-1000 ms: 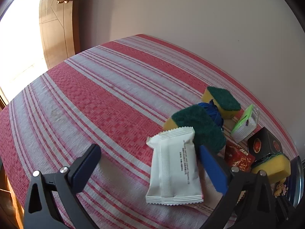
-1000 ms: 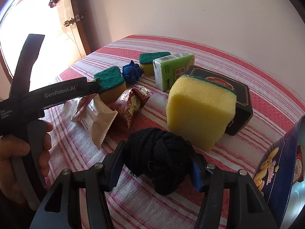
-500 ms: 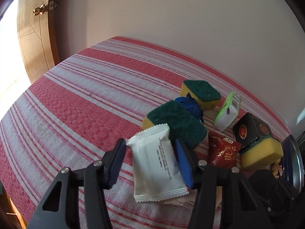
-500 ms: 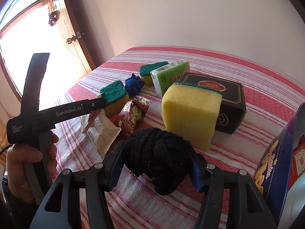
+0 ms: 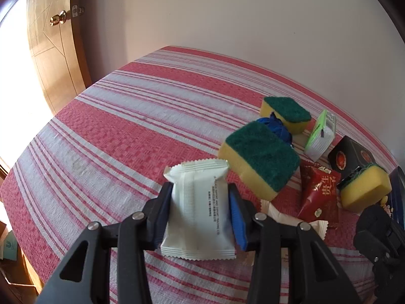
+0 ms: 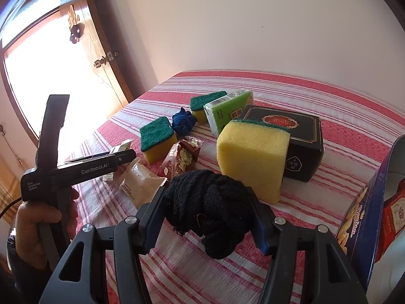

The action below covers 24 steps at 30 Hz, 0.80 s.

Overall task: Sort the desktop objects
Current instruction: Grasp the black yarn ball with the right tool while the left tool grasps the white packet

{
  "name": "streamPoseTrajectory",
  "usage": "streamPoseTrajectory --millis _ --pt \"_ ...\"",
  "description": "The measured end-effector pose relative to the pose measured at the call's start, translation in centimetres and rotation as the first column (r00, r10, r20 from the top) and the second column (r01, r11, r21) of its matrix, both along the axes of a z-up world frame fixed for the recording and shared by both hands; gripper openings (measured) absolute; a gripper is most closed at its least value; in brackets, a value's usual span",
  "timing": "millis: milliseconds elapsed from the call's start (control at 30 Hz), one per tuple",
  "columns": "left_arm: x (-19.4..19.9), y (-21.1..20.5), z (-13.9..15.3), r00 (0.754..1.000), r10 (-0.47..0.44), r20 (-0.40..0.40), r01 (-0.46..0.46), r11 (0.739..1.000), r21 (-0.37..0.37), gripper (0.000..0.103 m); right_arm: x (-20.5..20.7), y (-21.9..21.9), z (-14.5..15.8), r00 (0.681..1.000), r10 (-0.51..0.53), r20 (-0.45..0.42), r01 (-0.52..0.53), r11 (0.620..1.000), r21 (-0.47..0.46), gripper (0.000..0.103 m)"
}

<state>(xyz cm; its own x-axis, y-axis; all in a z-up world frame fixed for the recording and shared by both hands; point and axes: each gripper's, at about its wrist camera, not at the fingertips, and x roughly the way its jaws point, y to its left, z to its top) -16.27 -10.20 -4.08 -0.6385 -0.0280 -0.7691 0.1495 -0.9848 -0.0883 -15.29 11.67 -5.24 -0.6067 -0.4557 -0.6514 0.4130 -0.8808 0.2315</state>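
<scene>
Three sponges (image 6: 157, 136) mid-table, two pale packets — left gripper (image 5: 200, 217) closing on the white packet (image 5: 197, 210), right gripper (image 6: 210, 212) clamping the black knit ball (image 6: 210, 205); blue box (image 6: 364, 217), right edge, perhaps holds a red carton.

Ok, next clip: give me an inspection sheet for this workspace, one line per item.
Surface: red and white striped tablecloth.
Job's things: white packet, black yarn ball, three sponges, blue knot, red snack packet, green carton, black box.
Clutter: blue biscuit box at the right edge.
Grippers: left gripper closing, its jaws against the white packet; right gripper shut on the black yarn ball.
Cables: nothing seen for certain.
Surroundings: plain wall, wooden door, a hand on the left gripper's handle.
</scene>
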Motion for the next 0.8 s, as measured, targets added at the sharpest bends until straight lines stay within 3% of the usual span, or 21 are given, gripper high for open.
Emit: streamPoseTrajectory --millis 67,133,167,267,333,367,500,567,667,800 --pt "-0.3 0.8 -0.2 1.0 -0.017 -0.001 0.017 0.998 -0.063 0.049 0.0 0.0 0.0 1.0 -0.001 -0.002 0.001 1.0 -0.002 0.062" --pt "-0.5 0.9 -0.4 1.0 -0.016 0.015 0.017 0.997 -0.069 0.076 -0.1 0.1 -0.2 1.0 -0.003 0.005 0.003 1.0 -0.004 0.062" --pt "-0.7 0.7 -0.4 1.0 -0.011 0.014 0.011 0.999 -0.048 0.076 -0.1 0.2 -0.2 1.0 -0.004 0.007 0.004 1.0 -0.008 0.062" --pt "-0.3 -0.1 -0.2 1.0 0.014 -0.007 -0.014 1.0 -0.025 0.064 0.0 0.4 -0.1 1.0 -0.008 0.0 0.008 1.0 -0.018 0.062" --pt "-0.3 -0.5 -0.1 1.0 0.026 -0.013 -0.026 0.999 -0.036 0.045 0.1 0.4 0.0 1.0 -0.008 -0.003 0.008 1.0 -0.02 0.062" --pt "-0.3 -0.6 -0.1 1.0 0.026 -0.013 -0.026 0.999 -0.045 0.042 0.1 0.4 0.0 1.0 -0.009 -0.003 0.009 1.0 -0.019 0.062" --pt "-0.5 -0.2 0.0 1.0 -0.007 -0.01 0.006 0.997 -0.072 0.038 0.0 0.5 -0.1 1.0 -0.013 -0.002 0.013 1.0 -0.024 0.062" --pt "-0.5 -0.5 0.1 0.999 -0.021 -0.026 0.02 0.999 -0.029 0.037 0.0 0.6 -0.1 1.0 -0.013 -0.005 0.013 1.0 -0.026 0.062" --pt "0.2 -1.8 0.3 0.996 -0.011 -0.086 0.019 0.996 0.09 0.037 0.4 0.8 0.3 0.999 -0.02 -0.033 0.019 0.999 -0.039 0.062" --pt "2.3 -0.9 2.0 0.972 0.003 -0.235 0.01 0.999 0.054 0.037 1.7 1.1 1.3 0.993 -0.037 -0.115 0.03 0.998 -0.059 0.062"
